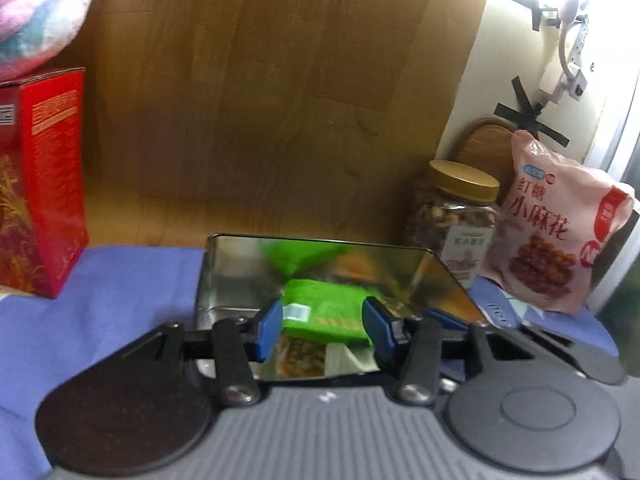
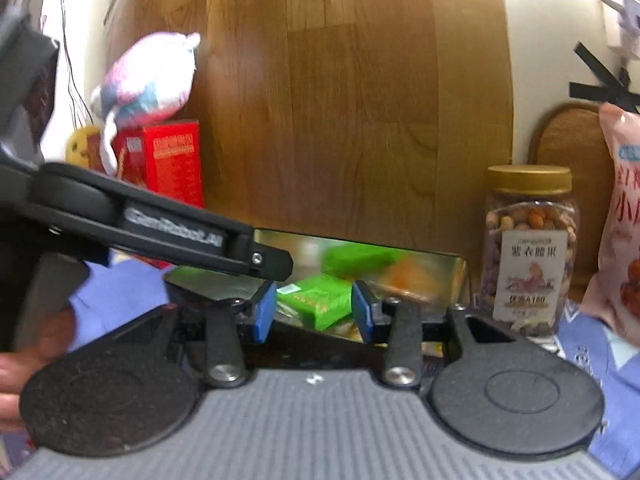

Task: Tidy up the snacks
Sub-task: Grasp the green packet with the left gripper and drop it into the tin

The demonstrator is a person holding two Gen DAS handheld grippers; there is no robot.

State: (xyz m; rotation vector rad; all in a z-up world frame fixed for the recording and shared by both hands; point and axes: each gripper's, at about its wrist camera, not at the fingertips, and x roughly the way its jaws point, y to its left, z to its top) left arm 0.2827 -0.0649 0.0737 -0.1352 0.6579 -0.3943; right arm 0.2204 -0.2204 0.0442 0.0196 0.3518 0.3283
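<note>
Both grippers are hanging over the shiny metal tin [image 1: 224, 276] sitting on the blue cloth [image 1: 120, 292]. From the left wrist view, the left gripper [image 1: 322, 320] has its blue pads partway apart, and the green snack packet [image 1: 328, 312] sits right in the gap between them, lying in the tin just past the fingertips. I honestly can't tell if the pads are pressing on it or just framing it from above, looks more like framing. There's another wrapper with an orange-brown picture [image 1: 298, 354] under the green one, toward 6 o'clock. In the right wrist view it's the same deal: the right gripper [image 2: 314, 312] is also about half open, the green packet [image 2: 316, 304] shows between its pads, and the contact is again unclear. The left gripper's black arm [image 2: 160, 232] cuts in from 9 o'clock, ending just above the tin's near-left corner. Off at 3 o'clock from the tin stands the gold-lidded nut jar [image 1: 460, 216], with the pink snack bag [image 1: 560, 224] just beside it. The red box [image 1: 40, 184] is over at 9 o'clock with a plush toy [image 2: 148, 76] on top.
</note>
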